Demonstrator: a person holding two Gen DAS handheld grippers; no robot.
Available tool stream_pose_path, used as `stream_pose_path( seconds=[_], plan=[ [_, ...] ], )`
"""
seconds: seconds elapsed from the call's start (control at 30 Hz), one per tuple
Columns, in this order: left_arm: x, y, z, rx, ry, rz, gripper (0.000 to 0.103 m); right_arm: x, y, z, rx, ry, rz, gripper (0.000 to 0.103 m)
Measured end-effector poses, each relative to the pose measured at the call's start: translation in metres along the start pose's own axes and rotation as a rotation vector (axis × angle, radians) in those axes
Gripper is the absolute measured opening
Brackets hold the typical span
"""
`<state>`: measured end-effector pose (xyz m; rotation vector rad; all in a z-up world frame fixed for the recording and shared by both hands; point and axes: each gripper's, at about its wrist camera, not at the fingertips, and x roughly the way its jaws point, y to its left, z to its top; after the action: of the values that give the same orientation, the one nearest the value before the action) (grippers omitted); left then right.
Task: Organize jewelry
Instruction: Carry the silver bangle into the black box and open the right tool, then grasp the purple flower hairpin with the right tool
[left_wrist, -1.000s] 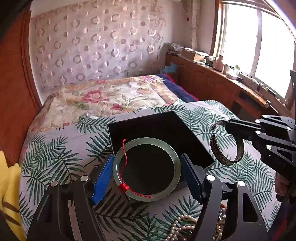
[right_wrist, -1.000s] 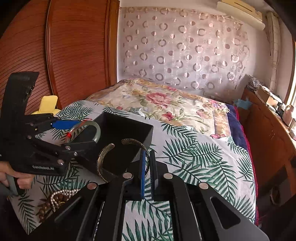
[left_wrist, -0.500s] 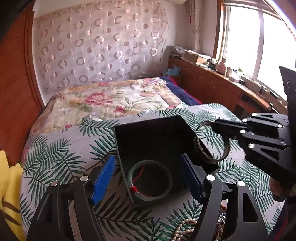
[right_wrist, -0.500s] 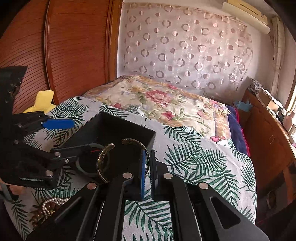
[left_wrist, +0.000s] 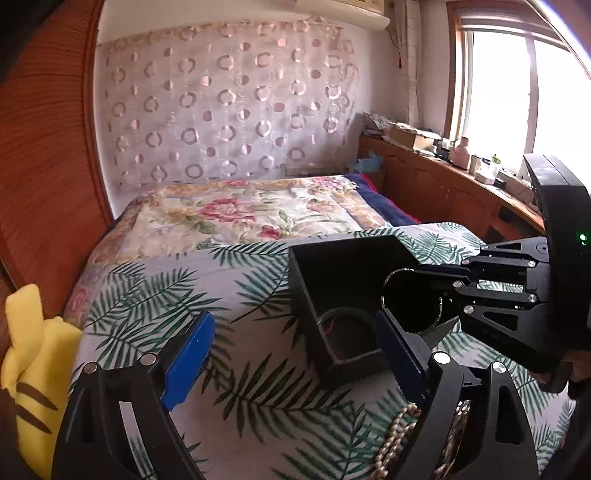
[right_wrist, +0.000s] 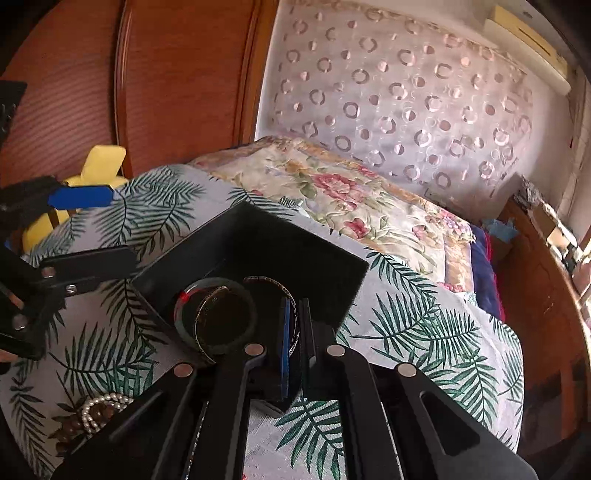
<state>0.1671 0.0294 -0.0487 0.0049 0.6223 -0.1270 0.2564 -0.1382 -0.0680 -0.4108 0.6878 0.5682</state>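
Note:
A black open box (left_wrist: 347, 262) (right_wrist: 266, 243) stands on the palm-leaf bedspread (left_wrist: 166, 295). A green jade bangle (left_wrist: 345, 313) (right_wrist: 178, 314) with a red thread lies flat on its floor. My right gripper (right_wrist: 293, 308) (left_wrist: 424, 275) is shut on a patterned metal cuff bracelet (right_wrist: 202, 314) (left_wrist: 390, 276) and holds it inside the box mouth, just above the bangle. My left gripper (left_wrist: 295, 345) (right_wrist: 122, 225) hangs to the left of the box. Its jaws are opening and nothing is between its blue pads (left_wrist: 188, 356).
A tangle of pearl and brown bead strands (left_wrist: 399, 432) (right_wrist: 99, 410) lies on the bedspread near me. A yellow plush toy (left_wrist: 33, 362) (right_wrist: 99, 162) sits at the left by the wooden headboard. Beyond lie a floral quilt (left_wrist: 240, 214) and a cluttered window ledge (left_wrist: 461, 155).
The left gripper let the jade bangle drop into the box, drew back to the left and spread its jaws wider. The right gripper carried the cuff over and down into the box.

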Motion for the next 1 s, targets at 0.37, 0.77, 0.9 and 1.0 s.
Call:
stream_pose_path(
  seconds=[0.37, 0.77, 0.9, 1.0],
  plan=[
    [-0.017, 0.001, -0.029, -0.007, 0.021, -0.014, 0.090, 0.000, 0.004, -0.003, -0.021, 0.006, 0.019, 0.010],
    [-0.042, -0.009, -0.060, -0.005, 0.041, -0.036, 0.091, -0.068, -0.001, -0.045, 0.058, -0.074, 0.087, 0.010],
    [-0.050, -0.011, -0.070, -0.009, 0.048, -0.050, 0.091, -0.080, -0.004, -0.074, 0.104, -0.053, 0.110, 0.010],
    [-0.054, -0.012, -0.073, -0.008, 0.049, -0.054, 0.091, -0.085, -0.006, -0.091, 0.143, -0.036, 0.128, 0.010]
  ],
)
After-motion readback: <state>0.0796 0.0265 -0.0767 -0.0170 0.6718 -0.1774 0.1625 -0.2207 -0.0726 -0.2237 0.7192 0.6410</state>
